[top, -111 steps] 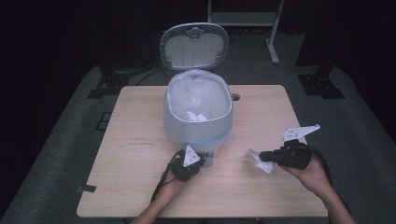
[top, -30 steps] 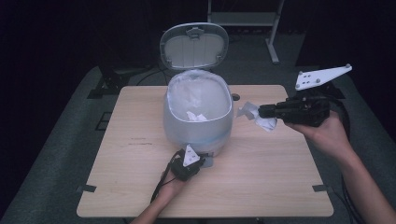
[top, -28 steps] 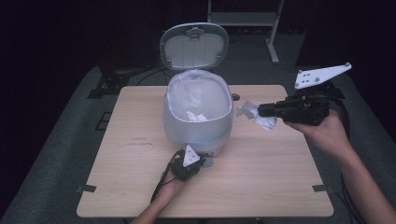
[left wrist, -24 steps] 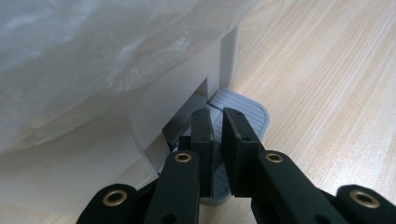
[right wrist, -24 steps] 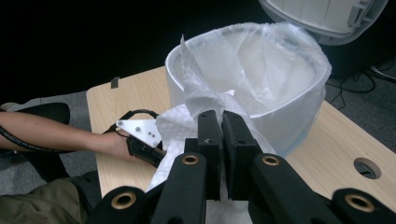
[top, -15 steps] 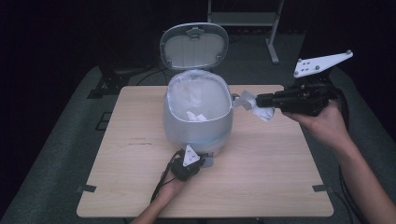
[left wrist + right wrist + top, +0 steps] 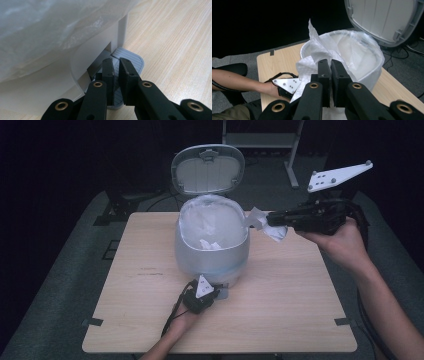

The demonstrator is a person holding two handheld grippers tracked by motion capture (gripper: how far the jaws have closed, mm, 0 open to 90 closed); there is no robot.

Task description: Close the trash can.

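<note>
Holding a crumpled white tissue (image 7: 272, 226) clamped between its closed jaws, the right gripper (image 7: 274, 219) hangs in the air just beside the right rim of the pedal bin (image 7: 212, 255), the paper's free end reaching toward the bin's mouth. The bin stands near the middle of the wooden table (image 7: 300, 295), its lid (image 7: 207, 169) tipped upright at the back and its mouth open upward. Bare tabletop lies to the bin's left and right and along the near edge; the far edge of the table runs close behind the bin.

The left gripper (image 7: 206, 292) sits low at the bin's front foot, jaws together. The left gripper view shows its closed fingertips (image 7: 108, 67) resting on the ribbed grey pedal (image 7: 130, 61), tucked under the bin's bulging liner (image 7: 50, 32); from above, the gripper's body covers most of that pedal.

The right gripper view shows the tissue (image 7: 312, 60) bunched around the black jaws, with the bin's liner (image 7: 362, 52) and lid (image 7: 387, 17) close beyond. It also shows the left hand (image 7: 270, 88) at the bin's base.
</note>
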